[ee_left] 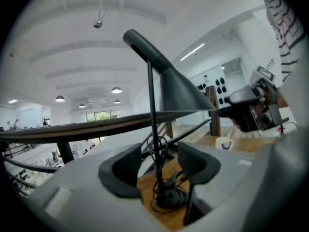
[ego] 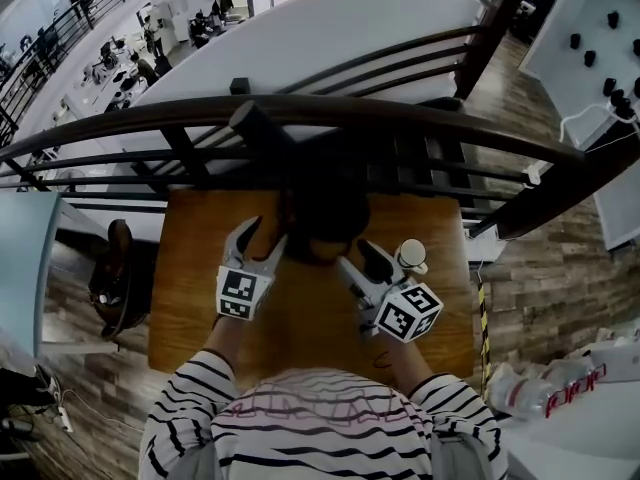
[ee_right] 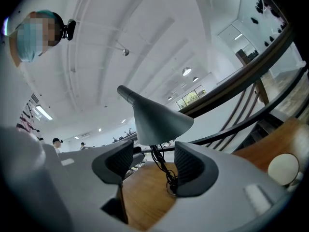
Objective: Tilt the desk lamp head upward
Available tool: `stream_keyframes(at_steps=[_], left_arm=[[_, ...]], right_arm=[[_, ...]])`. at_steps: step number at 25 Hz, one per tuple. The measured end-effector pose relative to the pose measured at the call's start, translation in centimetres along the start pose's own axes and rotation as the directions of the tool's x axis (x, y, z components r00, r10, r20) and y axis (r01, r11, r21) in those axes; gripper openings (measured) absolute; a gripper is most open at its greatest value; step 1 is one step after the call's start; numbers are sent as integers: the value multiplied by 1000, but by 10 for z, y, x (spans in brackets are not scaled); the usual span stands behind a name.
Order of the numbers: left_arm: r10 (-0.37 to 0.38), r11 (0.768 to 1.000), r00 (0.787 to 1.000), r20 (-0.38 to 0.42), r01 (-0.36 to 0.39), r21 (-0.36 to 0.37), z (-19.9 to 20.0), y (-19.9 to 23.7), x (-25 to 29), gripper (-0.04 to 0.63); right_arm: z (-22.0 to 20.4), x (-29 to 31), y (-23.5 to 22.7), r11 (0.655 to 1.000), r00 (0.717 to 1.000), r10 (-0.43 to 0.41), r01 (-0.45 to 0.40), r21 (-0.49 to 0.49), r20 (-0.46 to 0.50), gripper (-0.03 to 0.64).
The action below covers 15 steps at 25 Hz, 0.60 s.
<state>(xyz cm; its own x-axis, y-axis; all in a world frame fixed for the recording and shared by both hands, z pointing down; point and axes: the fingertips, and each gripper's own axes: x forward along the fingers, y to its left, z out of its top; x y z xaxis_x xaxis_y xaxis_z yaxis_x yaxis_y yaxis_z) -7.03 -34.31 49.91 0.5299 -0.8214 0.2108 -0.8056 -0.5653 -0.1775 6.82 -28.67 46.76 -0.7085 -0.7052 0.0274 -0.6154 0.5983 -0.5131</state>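
Left tool [ee_left: 158, 154] and right tool [ee_right: 153, 153], both spread and empty, point at the desk lamp head [ee_right: 157, 117] just ahead

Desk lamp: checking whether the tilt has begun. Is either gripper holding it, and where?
Nothing is held. The left gripper and the right gripper both stand open; the stem of the desk lamp shows between the left jaws, untouched.

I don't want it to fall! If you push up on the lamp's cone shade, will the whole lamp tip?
It may wobble: the stem is tall and very thin, with the wide shade up top. The base looks small, so it probably tips easily unless steadied. The cord tangled by the stem looks floppy and could snag.
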Motion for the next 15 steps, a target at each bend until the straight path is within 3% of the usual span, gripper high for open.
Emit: stream_keyframes(at_steps=[6,15], left_arm=[[-13,1000,998,-53,12,-19,-17,7,32,261],[-53,998,994,-92,51,-33,-34,12,67,261]], right_arm=[[0,11,-7,999,1000,26,-26,36,6,279],[7,19,-11,996,998,54,-56,65,39,279]])
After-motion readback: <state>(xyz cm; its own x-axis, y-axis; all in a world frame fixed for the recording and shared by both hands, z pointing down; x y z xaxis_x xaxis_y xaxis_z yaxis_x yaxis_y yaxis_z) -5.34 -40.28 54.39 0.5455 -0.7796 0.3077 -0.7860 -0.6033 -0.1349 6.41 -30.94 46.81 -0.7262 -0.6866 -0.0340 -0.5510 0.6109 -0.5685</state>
